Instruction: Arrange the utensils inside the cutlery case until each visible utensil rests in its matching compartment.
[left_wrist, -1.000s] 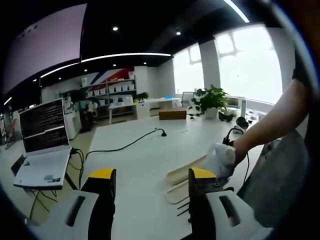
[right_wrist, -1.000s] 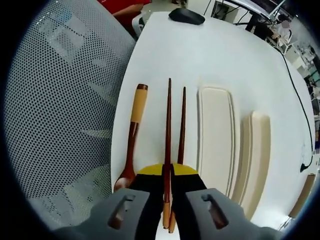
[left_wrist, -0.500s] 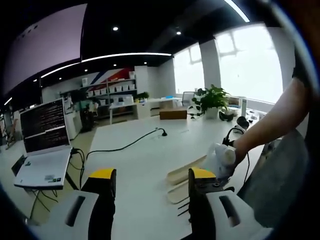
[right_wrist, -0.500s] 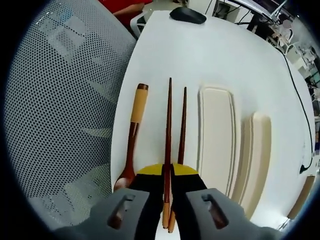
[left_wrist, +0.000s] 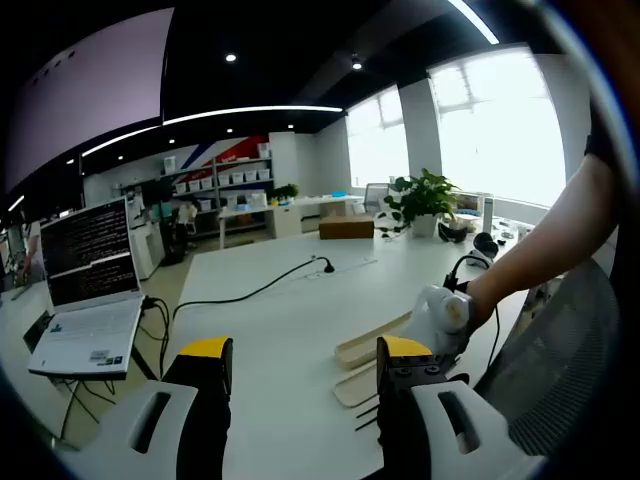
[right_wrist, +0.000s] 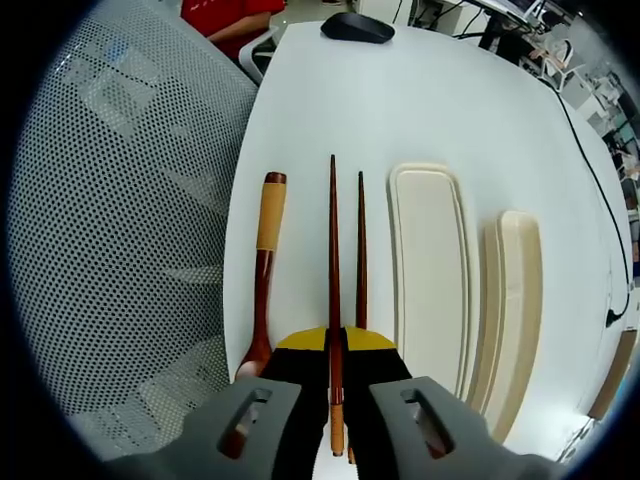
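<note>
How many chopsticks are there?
2. One chopstick is pinched in the shut right gripper, pointing away along the white table. The other chopstick lies just beside it, between it and the cream case tray.

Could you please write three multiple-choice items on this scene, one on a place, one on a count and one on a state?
1. Where does the wooden spoon lie in the right gripper view?
A. Inside a case half
B. On the table, beside the chopsticks on the mesh-chair side
C. On the laptop

2. How many chopsticks show?
A. Two
B. Three
C. Four

3. What is the right gripper doing?
A. Standing wide open
B. Gripping the spoon
C. Closed on a chopstick

Answers:
1. B, since it rests on the white table, next to the chair.
2. A, two dark sticks run side by side.
3. C, one stick passes between its closed jaws.
</note>
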